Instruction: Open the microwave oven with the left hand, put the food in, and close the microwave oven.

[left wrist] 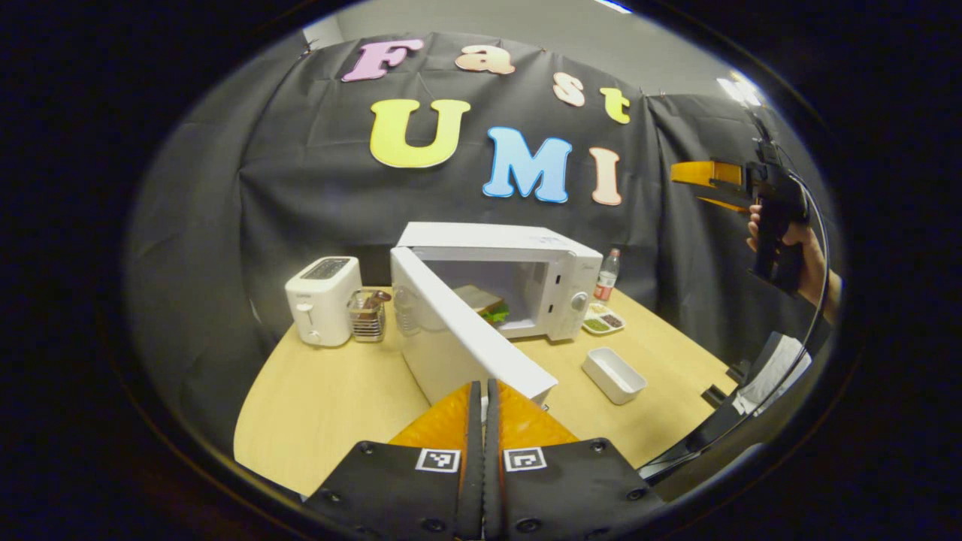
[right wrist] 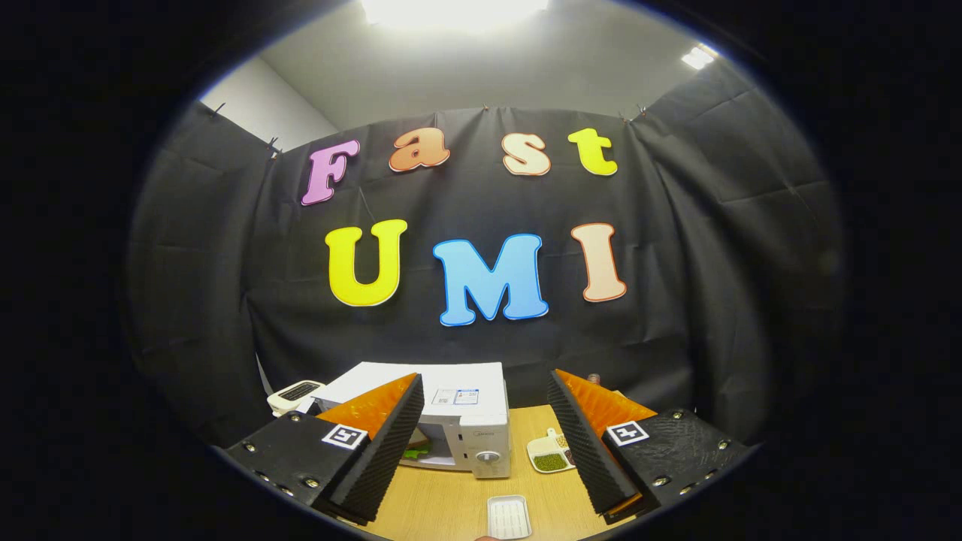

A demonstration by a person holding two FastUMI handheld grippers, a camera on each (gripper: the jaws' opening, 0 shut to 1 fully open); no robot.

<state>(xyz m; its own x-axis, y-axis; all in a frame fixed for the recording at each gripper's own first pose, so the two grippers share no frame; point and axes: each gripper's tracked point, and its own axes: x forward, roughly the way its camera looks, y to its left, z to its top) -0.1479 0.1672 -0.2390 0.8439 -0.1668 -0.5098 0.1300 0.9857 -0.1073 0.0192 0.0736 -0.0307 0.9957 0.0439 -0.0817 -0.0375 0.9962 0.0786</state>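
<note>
The white microwave [left wrist: 560, 278] stands on the wooden table with its door [left wrist: 458, 338] swung open towards me. A sandwich [left wrist: 487, 304] with green lettuce lies inside. My left gripper [left wrist: 482, 387] is shut, nothing between its fingers, its tips right at the door's free edge; I cannot tell whether they touch it. My right gripper [left wrist: 695, 188] is held high at the right by a hand [left wrist: 800, 252]. In the right gripper view this gripper [right wrist: 485, 383] is open and empty, well above the microwave [right wrist: 481, 421].
A white toaster [left wrist: 322, 299] and a metal holder [left wrist: 367, 314] stand left of the microwave. On its right are a bottle [left wrist: 607, 275], a divided dish [left wrist: 603, 319] with beans and an empty white tray [left wrist: 614, 374]. The table edge runs near my left gripper.
</note>
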